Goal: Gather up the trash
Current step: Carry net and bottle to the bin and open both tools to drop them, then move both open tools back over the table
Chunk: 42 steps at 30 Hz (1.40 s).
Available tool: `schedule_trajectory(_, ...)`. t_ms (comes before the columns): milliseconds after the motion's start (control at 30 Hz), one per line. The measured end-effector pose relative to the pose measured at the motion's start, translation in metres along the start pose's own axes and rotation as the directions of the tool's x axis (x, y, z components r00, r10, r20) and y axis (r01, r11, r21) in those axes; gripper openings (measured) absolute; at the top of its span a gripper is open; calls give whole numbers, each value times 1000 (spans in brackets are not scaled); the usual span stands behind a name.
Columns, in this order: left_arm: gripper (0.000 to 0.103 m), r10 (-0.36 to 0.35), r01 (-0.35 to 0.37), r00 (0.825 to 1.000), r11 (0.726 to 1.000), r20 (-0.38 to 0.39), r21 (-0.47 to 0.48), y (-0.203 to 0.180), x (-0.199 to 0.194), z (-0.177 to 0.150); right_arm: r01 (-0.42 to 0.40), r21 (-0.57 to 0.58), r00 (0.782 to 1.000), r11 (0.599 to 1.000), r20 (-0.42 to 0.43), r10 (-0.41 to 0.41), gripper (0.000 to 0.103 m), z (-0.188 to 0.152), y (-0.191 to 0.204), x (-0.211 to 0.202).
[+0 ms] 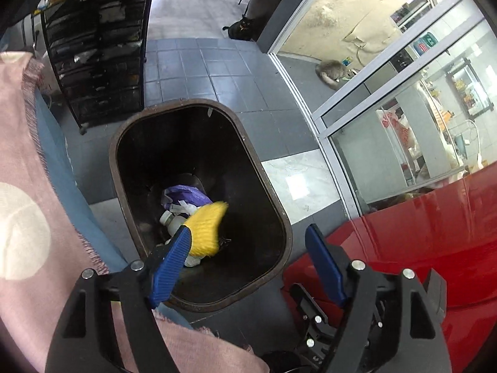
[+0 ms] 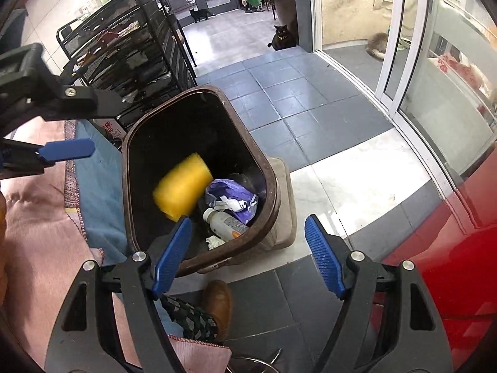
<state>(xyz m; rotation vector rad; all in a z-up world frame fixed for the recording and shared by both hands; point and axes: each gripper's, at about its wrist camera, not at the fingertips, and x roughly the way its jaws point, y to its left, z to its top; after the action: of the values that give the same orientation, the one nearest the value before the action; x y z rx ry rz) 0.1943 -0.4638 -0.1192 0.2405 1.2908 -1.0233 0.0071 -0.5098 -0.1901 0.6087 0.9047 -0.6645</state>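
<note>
A brown trash bin (image 1: 273,205) (image 2: 273,186) stands open on the floor. A yellow sponge-like block (image 1: 206,230) (image 2: 181,186), motion-blurred, is in mid-air inside the bin's mouth. At the bottom lie a purple wrapper (image 1: 186,194) (image 2: 231,192), a white plastic bottle (image 1: 172,220) (image 2: 225,223) and crumpled tissue (image 2: 215,242). My left gripper (image 1: 248,248) is open and empty just above the bin's near rim; it also shows in the right wrist view (image 2: 70,150). My right gripper (image 2: 248,236) is open and empty over the bin's near right edge.
A black wire rack (image 1: 96,46) (image 2: 130,56) stands behind the bin. A pink and blue cloth (image 1: 34,186) (image 2: 46,217) lies to the left. A red glossy surface (image 1: 419,233) (image 2: 459,264) is on the right. Black cats (image 2: 281,37) and a grey cat (image 2: 377,46) sit by sliding glass doors (image 2: 397,62).
</note>
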Motion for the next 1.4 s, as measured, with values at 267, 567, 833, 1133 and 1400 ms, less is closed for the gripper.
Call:
schedule_trajectory(267,84,-31,27,990,999,140,25,2,-57,-26,-3,-30,999,1000,53,5,77,5,9,-20)
schedule_trajectory(567,91,66,-69,934,998,350,-4,29,-152,-98,-83,-151,981,985,161,107,81,18,65,-71)
schedule_trajectory(833,93,373,-275,774,926,511,-259,98,-245,-198,-297,-391,931,871,86,356,88,6,177,-110)
schedule_trajectory(1133,94,654,-329,609,723,449,-607,185,-311,-304,-482,-590,851,648,-139,507,88,-51,301,-130)
schedule_trajectory(1400,94,685,-243,598,650,416,-720,228,-334,-355,-524,-650,828,550,-236,509,88,-87,344,-138)
